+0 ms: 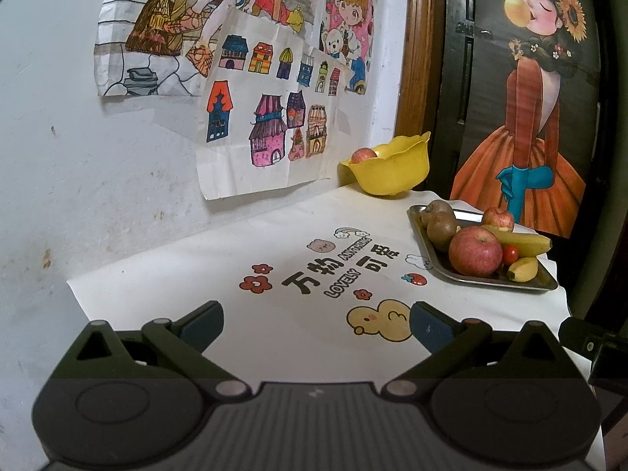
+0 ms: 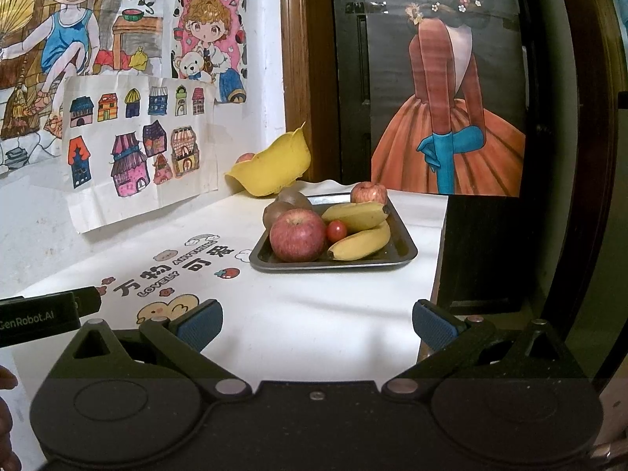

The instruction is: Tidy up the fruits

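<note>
Tongs agape (both), short of tray

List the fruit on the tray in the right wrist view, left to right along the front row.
Big red apple → small red cherry tomato → yellow banana, all on the dark metal tray. The kiwis, the second banana and the small apple sit further back and overlap, so they are left out.

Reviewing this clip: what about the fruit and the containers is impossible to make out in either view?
- Yellow bowl contents: in both wrist views its wall hides all but the top of one apple; any other fruit cannot be told.
- Rear kiwi: largely hidden in the right wrist view by the front kiwi and big apple.
- Tray floor: mostly covered by fruit.
</note>
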Demonstrator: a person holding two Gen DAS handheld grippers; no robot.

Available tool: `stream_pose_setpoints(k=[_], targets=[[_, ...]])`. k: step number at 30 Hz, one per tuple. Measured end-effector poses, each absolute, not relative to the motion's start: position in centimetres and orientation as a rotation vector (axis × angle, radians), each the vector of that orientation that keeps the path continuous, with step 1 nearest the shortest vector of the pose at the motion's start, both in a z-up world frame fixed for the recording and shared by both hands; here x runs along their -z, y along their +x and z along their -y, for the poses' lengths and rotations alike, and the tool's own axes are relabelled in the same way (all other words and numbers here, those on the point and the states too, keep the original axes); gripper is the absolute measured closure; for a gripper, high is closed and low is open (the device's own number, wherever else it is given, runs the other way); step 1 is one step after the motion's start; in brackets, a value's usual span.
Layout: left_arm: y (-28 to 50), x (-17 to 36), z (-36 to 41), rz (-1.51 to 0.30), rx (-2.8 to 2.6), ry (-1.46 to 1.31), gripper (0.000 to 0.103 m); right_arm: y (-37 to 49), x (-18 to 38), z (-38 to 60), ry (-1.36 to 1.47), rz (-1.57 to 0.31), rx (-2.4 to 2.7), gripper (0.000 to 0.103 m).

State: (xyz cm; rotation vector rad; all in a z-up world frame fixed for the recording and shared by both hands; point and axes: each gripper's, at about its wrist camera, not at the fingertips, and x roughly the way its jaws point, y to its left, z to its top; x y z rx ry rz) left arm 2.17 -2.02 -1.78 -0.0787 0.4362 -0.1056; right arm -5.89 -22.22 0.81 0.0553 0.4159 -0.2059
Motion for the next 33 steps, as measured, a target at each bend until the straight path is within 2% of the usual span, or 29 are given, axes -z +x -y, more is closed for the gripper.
stream_pose_setpoints(k=[33], targets=[[2.11, 1.81, 2.06, -0.44, 0.106, -0.078, 0.0, -5.91, -0.48, 22.24, 0.062, -0.433, 0.202, 0.001]])
